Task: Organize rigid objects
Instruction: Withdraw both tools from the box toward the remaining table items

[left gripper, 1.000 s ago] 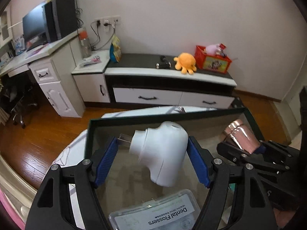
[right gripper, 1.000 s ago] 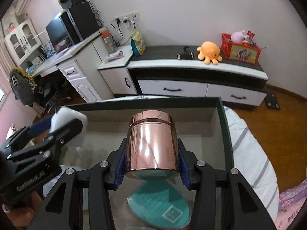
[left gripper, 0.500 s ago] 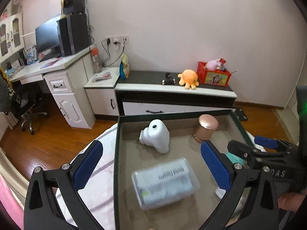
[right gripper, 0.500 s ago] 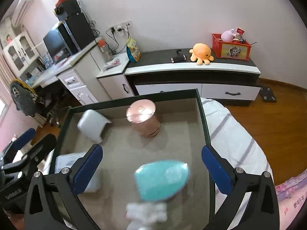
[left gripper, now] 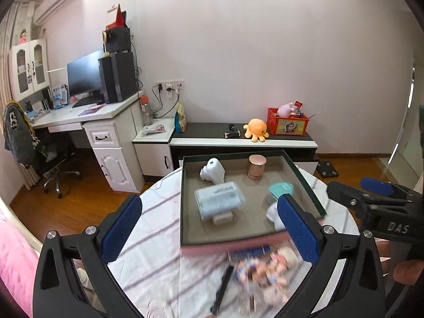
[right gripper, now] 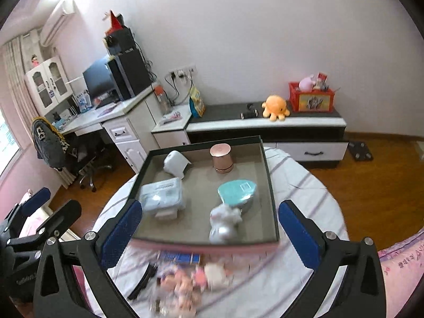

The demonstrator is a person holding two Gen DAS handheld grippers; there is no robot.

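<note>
Hovering above table, both grippers: left gripper jaws spread wide, nothing between; right gripper jaws just opened to full spread, also empty. Tray sits on striped cloth. Inside tray: white plug far left, copper jar upright far right, flosser box mid left, teal case mid right, white figurine near edge. Blurred clutter lies on cloth just outside tray's near edge.

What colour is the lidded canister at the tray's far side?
Shiny rose-gold canister; clearest in the right wrist view.
</note>
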